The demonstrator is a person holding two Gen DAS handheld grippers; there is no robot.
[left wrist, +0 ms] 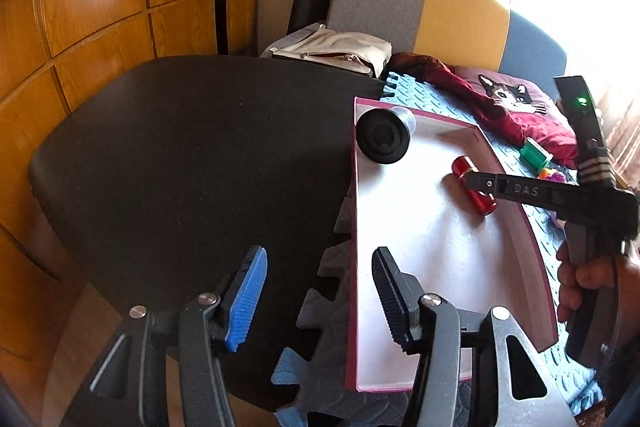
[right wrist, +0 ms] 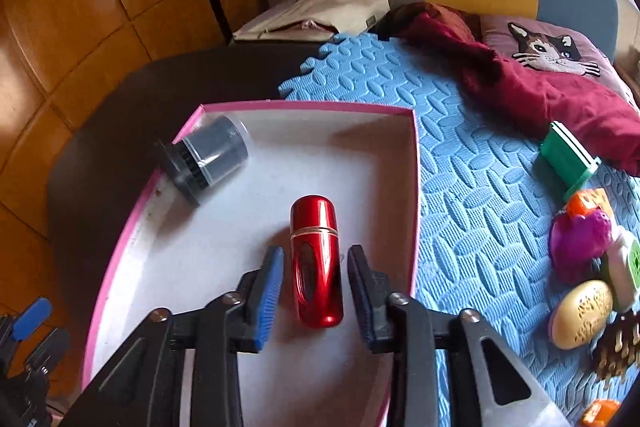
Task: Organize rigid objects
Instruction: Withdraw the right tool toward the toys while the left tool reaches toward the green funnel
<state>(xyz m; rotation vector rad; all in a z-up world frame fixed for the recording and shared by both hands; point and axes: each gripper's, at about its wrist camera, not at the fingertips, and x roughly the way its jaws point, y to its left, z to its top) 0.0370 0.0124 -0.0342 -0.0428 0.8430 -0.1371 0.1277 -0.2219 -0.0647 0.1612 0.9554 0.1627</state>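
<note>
A pink-rimmed white box lies on the blue foam mat. Inside it a shiny red cylinder lies flat, lengthwise between the fingers of my right gripper; a gap shows on each side, so the pads do not press it and the jaws stand open. A black-capped clear jar lies tipped in the box's far left corner. In the left wrist view my left gripper hangs open and empty over the box's near left rim, with the right gripper reaching over the red cylinder.
To the right of the box on the mat lie a green block, an orange cube, a purple toy, a tan oval piece and a brush. A dark red cloth lies behind. The black table spreads to the left.
</note>
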